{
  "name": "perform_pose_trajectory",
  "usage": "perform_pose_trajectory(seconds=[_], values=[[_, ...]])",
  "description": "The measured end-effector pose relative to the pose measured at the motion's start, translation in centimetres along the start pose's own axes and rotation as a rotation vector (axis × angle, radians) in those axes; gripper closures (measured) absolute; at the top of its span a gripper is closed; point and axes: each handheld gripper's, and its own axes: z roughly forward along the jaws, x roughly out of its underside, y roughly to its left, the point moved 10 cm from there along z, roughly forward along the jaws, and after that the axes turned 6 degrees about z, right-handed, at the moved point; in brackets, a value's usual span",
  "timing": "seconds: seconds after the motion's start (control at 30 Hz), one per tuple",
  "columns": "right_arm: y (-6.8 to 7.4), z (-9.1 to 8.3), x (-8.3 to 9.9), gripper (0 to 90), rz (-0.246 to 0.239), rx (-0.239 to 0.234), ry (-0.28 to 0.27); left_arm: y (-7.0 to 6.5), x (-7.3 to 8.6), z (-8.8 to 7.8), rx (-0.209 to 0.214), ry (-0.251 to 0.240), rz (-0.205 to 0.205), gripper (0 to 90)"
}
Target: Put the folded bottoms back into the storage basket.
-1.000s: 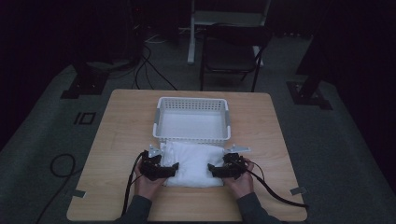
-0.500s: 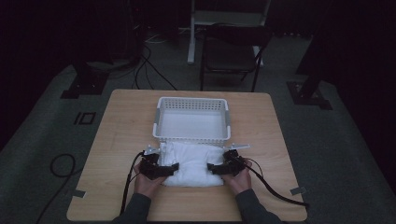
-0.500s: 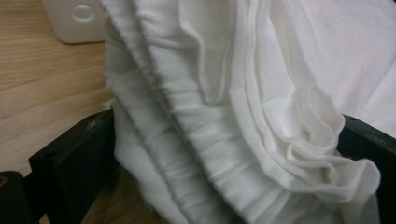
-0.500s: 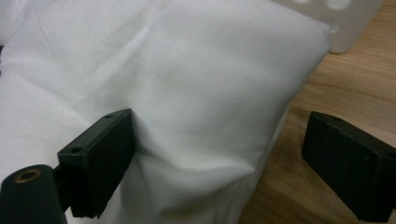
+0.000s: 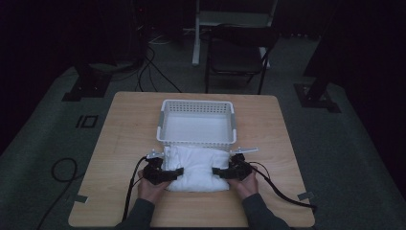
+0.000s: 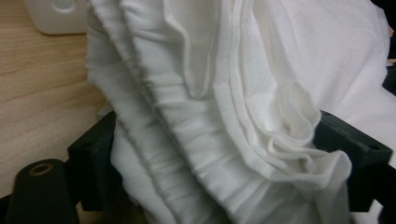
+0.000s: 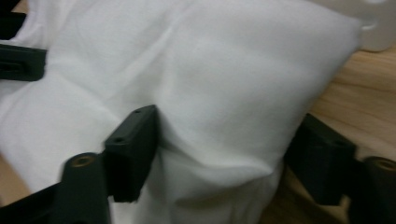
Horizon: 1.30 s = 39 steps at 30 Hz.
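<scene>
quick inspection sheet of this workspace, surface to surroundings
Surface: wooden table, bare wood around the things on it; tape tabs at its near corners.
Job's things: folded white cloth lies on the table just in front of a white slotted basket; the basket holds nothing.
Clutter: nothing seen.
Grippers: left claw has its jaws on either side of the cloth's layered left end; right claw presses its jaws into the right end. Both are shut on the cloth.
Cables: a black cable trails from the left claw off the near edge; another runs from the right claw.
Surroundings: dark room, chair beyond the table, stand bases and floor cables.
</scene>
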Motion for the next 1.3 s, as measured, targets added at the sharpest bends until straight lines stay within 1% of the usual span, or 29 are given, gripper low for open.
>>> perform_pose_trajectory(seconds=[0.03,0.17,0.23,0.33,0.5,0.57,0.63,0.9,1.1,1.17,1.3], values=[[0.0,0.0,0.0,34.2,0.003,-0.010,0.002,-0.1,0.0,0.0,0.003,-0.002,-0.004,18.6],[0.1,0.0,0.0,41.9,0.039,-0.065,0.006,-0.5,0.0,-0.3,0.017,0.000,0.003,27.4],[0.2,0.0,0.0,47.1,0.047,-0.078,0.003,-0.6,-0.1,-0.4,0.023,-0.001,0.004,31.6],[0.4,-0.3,-0.1,54.9,0.022,-0.063,-0.005,-0.9,-0.2,-0.6,0.015,-0.002,0.020,39.7],[0.9,-0.5,-0.2,63.2,-0.025,-0.019,-0.024,-1.1,-0.3,-0.8,-0.004,-0.010,0.047,47.5],[0.9,-0.5,-0.2,63.2,-0.030,-0.011,-0.027,-1.1,-0.3,-0.8,-0.004,-0.010,0.047,48.6],[1.0,-0.6,-0.3,65.1,-0.045,0.001,-0.029,-1.2,-0.3,-1.0,-0.014,-0.015,0.065,51.1],[1.2,-0.7,-0.3,65.9,-0.065,0.026,-0.039,-1.4,-0.3,-1.1,-0.028,-0.024,0.082,52.7],[1.4,-0.8,-0.3,66.5,-0.076,0.039,-0.044,-1.5,-0.3,-1.3,-0.039,-0.028,0.108,54.5],[1.4,-0.9,-0.4,67.0,-0.087,0.041,-0.053,-1.6,-0.4,-1.4,-0.038,-0.037,0.111,55.2],[1.7,-1.3,-0.5,67.8,-0.083,0.027,-0.071,-1.8,-0.5,-1.8,-0.041,-0.056,0.124,56.8]])
